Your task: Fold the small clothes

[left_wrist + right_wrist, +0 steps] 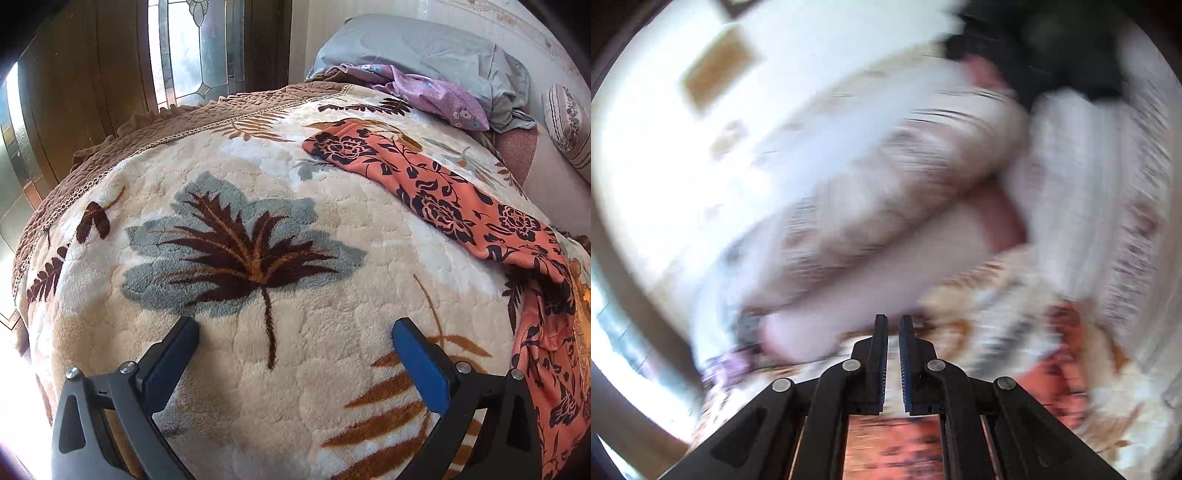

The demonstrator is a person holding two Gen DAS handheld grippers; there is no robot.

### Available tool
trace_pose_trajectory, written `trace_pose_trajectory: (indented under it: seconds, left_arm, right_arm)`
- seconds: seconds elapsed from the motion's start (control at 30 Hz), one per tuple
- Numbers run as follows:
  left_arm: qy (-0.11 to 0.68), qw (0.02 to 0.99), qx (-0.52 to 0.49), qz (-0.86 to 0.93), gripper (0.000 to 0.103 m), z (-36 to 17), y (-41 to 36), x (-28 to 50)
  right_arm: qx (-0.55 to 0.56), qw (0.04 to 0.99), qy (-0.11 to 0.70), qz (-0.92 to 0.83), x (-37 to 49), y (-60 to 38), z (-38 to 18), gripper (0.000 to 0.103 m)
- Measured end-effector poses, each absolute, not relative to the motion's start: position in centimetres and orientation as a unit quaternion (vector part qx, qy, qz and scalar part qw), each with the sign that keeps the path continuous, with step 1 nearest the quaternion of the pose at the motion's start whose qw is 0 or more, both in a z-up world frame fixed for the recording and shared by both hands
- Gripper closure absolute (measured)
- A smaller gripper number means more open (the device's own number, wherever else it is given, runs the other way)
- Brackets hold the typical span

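- My left claw [293,334] hovers with its jaws wide apart over the fleece blanket [229,387], nothing between the blue pads [421,363].
- My right claw [893,334] has its jaws drawn together; the blurred view doesn't let me tell whether cloth is pinched, though orange fabric [894,443] shows just beneath it.
- I count one orange floral garment [436,184]. Its long axis runs diagonally from the far middle of the bed toward the near right, where it drapes over the blanket's edge.
- Left of it the blanket lies bare, giving open room.
- Beyond sit one purple floral cloth [436,92] and one grey pillow [417,48].
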State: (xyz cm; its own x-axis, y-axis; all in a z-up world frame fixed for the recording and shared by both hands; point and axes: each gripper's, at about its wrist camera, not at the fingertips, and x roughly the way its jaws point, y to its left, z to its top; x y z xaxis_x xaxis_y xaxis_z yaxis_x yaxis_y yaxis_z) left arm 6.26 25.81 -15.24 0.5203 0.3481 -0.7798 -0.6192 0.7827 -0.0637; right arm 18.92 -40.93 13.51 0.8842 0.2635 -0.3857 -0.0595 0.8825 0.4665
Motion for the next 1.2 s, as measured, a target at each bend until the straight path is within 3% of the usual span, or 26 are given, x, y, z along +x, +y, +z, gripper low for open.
trace_pose_trajectory:
  seconds: [0.07,0.13,0.17,0.2,0.23,0.33,0.57,0.6,0.67,0.93,0.97,1.0,1.03,1.2]
  left_arm:
    - [0.396,0.857,-0.174,0.279,0.0,-15.2,25.9,6.1]
    - [0.393,0.859,-0.181,0.275,0.0,-15.1,26.1,5.8]
    - [0.391,0.86,-0.184,0.273,0.0,-15.1,26.1,5.7]
    - [0.389,0.86,-0.186,0.272,0.0,-15.0,26.2,5.7]
    - [0.389,0.86,-0.186,0.272,0.0,-15.0,26.1,5.7]
    - [0.388,0.861,-0.186,0.272,0.0,-15.1,26.1,5.7]
    - [0.396,0.856,-0.169,0.285,0.0,-15.3,25.7,6.1]
    - [0.397,0.856,-0.167,0.286,0.0,-15.3,25.7,6.2]
    - [0.399,0.855,-0.163,0.289,0.0,-15.4,25.7,6.3]
    - [0.404,0.852,-0.148,0.299,0.0,-15.6,25.5,6.7]
    - [0.404,0.852,-0.148,0.299,0.0,-15.7,25.5,6.7]
    - [0.404,0.852,-0.148,0.3,0.0,-15.7,25.5,6.7]
    - [0.404,0.852,-0.148,0.3,0.0,-15.7,25.5,6.7]
    - [0.403,0.852,-0.149,0.299,0.0,-15.6,25.5,6.6]
  right_arm:
    - [0.238,0.942,0.205,0.119,17.9,-35.9,13.9,0.095]
    - [0.264,0.929,0.226,0.126,17.7,-33.1,11.8,0.077]
    - [0.276,0.92,0.256,0.112,17.9,-31.9,9.9,0.023]
    - [0.286,0.913,0.278,0.089,17.6,-31.7,7.5,0.002]
    - [0.29,0.905,0.301,0.076,17.4,-31.5,4.9,0.001]
    - [0.31,0.881,0.355,0.041,16.6,-35.5,-1.4,0.002]
    - [0.46,0.818,0.32,-0.13,11.7,-57.3,-7.9,0.012]
    - [0.469,0.811,0.316,-0.151,11.5,-59.9,-8.7,0.017]
    - [0.475,0.803,0.315,-0.175,11.9,-64.1,-9.9,0.027]
    - [0.409,0.819,0.358,-0.186,19.6,-68.4,-11.1,0.032]
    - [0.397,0.819,0.365,-0.196,20.2,-68.4,-11.1,0.045]
    - [0.388,0.815,0.377,-0.208,20.7,-68.6,-11.2,0.076]
    - [0.383,0.811,0.388,-0.21,21.3,-68.7,-11.1,0.098]
    - [0.295,0.869,0.365,-0.155,22.9,-63.4,-3.9,0.099]
